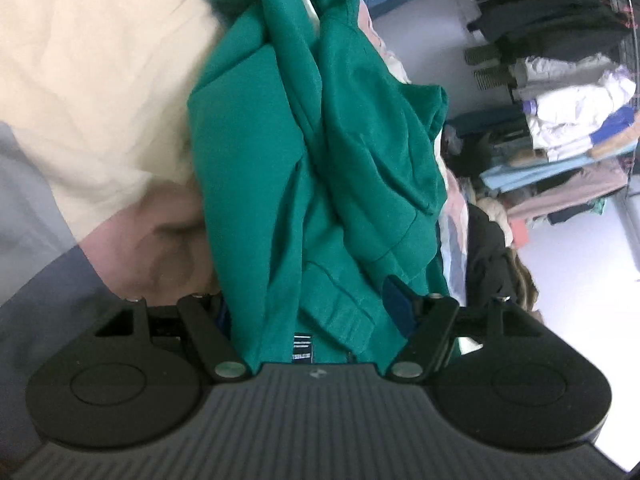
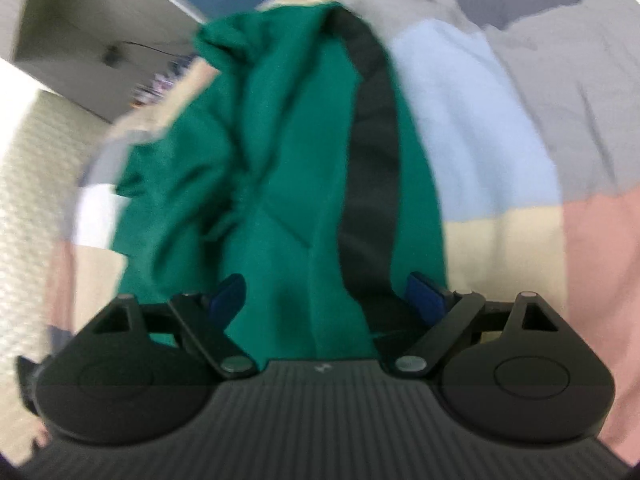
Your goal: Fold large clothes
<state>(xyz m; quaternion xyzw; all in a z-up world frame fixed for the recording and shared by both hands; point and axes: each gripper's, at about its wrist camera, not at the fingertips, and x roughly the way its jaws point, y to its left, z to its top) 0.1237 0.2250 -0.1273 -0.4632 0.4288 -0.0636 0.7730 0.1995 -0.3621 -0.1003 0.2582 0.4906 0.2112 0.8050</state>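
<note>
Patchwork bedding [image 2: 500,128] in cream, pink, grey and pale blue lies under a green garment [image 1: 304,168]. Beside the garment, shelves hold stacked clothes [image 1: 568,128]. Both tongs, left [image 1: 308,304] and right [image 2: 326,300], angle downward, each spread wide with green fabric bunched between the jaws.

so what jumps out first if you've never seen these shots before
The bunched green garment fills the middle of both wrist views, running right down between the jaws of the left gripper and the right gripper; in the right view a dark lining band shows along it. Under it lies a patchwork cover in cream, pink, grey and pale blue. At the right edge of the left view sits a stack of folded clothes.
</note>
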